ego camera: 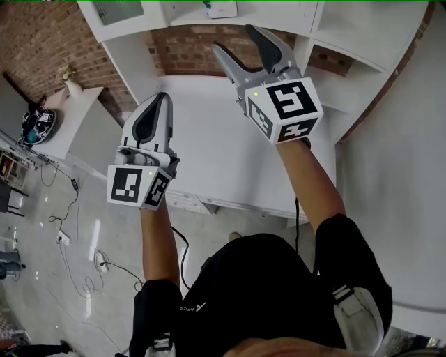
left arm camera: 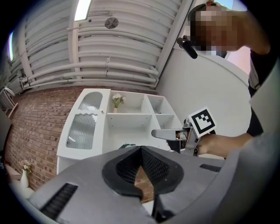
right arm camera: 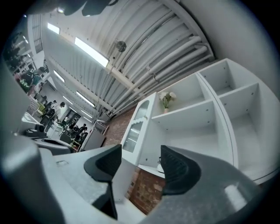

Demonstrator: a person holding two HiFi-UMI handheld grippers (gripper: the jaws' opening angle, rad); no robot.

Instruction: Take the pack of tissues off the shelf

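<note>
The head view alone shows both tools at once. The left gripper (ego camera: pixel 162 99) hangs low over the white counter (ego camera: pixel 209 150), and the right gripper (ego camera: pixel 235 38) is raised nearer the shelf unit (ego camera: pixel 348 28). At the top edge of that view a small white pack with a teal patch, seemingly the pack of tissues (ego camera: pixel 221 8), lies on a shelf board beyond the right gripper's tips and well apart from both tools.

The left gripper view shows its jaws pressed together with nothing between them. Their bulk hides the lower shelf, and only a dark green sliver pokes out above them. The right gripper appears there from the side, in front of the white compartments.

The right gripper view shows its own jaws standing apart with nothing between them. A small white object (right arm camera: pixel 161 168) peeks out beside the right jaw on the low shelf, but too little of it shows to identify it.

A vase of flowers (right arm camera: pixel 166 99) stands in an upper compartment, and a ribbed glass door (right arm camera: pixel 133 127) closes the unit's left side. The head view also takes in the brick wall (ego camera: pixel 35 42) and cables (ego camera: pixel 77 268) on the floor.
</note>
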